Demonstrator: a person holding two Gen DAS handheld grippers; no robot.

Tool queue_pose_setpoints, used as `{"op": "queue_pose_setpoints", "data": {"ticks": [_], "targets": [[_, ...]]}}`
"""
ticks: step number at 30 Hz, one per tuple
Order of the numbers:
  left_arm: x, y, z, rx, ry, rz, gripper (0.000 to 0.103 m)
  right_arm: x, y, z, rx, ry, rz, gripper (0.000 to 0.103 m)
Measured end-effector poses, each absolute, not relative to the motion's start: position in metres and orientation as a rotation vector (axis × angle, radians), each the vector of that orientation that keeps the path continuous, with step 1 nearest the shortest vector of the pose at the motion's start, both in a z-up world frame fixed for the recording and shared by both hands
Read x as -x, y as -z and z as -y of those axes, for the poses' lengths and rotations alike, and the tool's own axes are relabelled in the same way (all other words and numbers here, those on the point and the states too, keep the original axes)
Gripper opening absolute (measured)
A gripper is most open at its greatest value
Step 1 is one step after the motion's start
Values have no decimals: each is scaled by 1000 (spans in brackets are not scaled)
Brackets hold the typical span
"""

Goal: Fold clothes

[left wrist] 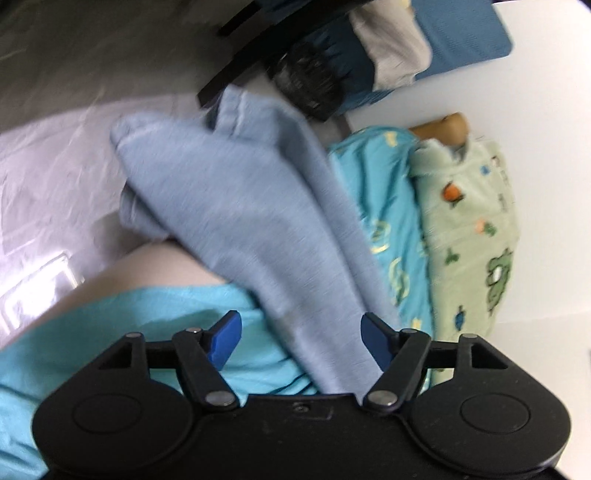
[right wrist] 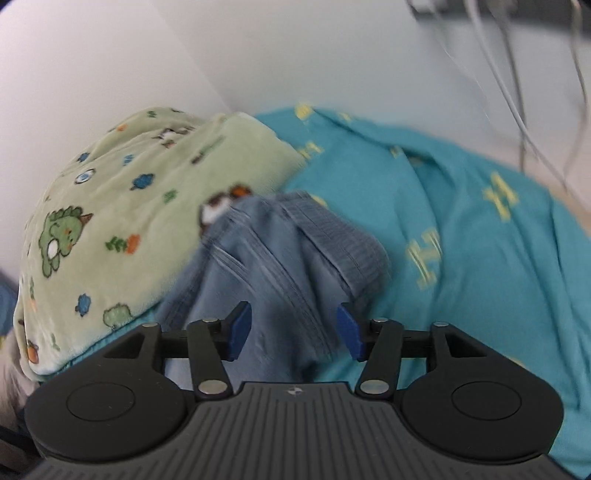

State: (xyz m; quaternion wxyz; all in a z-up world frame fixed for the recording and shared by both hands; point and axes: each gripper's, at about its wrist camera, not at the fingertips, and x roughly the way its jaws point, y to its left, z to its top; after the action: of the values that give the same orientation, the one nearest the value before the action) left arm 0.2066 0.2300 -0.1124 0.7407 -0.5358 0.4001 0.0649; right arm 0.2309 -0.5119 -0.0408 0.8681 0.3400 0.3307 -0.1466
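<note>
letting the pale blue garment point(left wrist: 236, 206) settle flat works best now that the left gripper point(left wrist: 300, 341) and right gripper point(right wrist: 294, 330) both stand spread, pinching nothing.

A pale grey-blue garment point(left wrist: 236, 206) lies plain, its ribbed hem point(right wrist: 343, 236) a slightly deeper denim blue in the right wrist view. Beneath it a teal cloth point(right wrist: 480, 258) carries pale yellow letter-like marks. Beside that, a mint-green fleece blanket point(right wrist: 122, 206) is printed with dark green dinosaurs, small blue clouds, orange flowers and brown-and-white animals. A plain turquoise fabric point(left wrist: 110, 332) shows in the left wrist view. The left gripper point(left wrist: 301, 341) and the right gripper point(right wrist: 293, 330) are both black with royal-blue pads point(left wrist: 221, 341). The wall point(right wrist: 110, 55) is white. Farther off lies a folded dark teal-blue cloth point(left wrist: 465, 29).
</note>
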Motion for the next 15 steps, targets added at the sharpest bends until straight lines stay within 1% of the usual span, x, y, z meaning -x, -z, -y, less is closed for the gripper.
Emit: {"op": "queue_pose_setpoints", "data": {"ticks": [2, 4, 7, 8, 10, 11, 13, 14, 15], "targets": [[-211, 122, -230, 1196, -147, -885, 67, -232, 55, 516, -785, 280, -708, 60], [-220, 131, -230, 1214, -145, -877, 67, -235, 69, 518, -868, 240, -706, 64], [-232, 138, -233, 1238, -131, -829, 67, -247, 78, 516, -902, 218, -685, 70], [-237, 140, -234, 1238, -126, -821, 66, -251, 81, 515, -906, 213, -682, 71], [-245, 142, -233, 1231, -127, -808, 66, -262, 86, 511, -879, 228, -687, 80], [-248, 141, -233, 1227, -132, -799, 66, -269, 88, 509, -855, 234, -696, 82], [-250, 140, -231, 1203, -149, -792, 65, -277, 92, 504, -809, 259, -695, 82], [-252, 139, -231, 1191, -158, -788, 53, -280, 93, 501, -799, 273, -688, 82], [-252, 139, -230, 1170, -183, -794, 37, -282, 94, 498, -789, 291, -684, 80]]}}
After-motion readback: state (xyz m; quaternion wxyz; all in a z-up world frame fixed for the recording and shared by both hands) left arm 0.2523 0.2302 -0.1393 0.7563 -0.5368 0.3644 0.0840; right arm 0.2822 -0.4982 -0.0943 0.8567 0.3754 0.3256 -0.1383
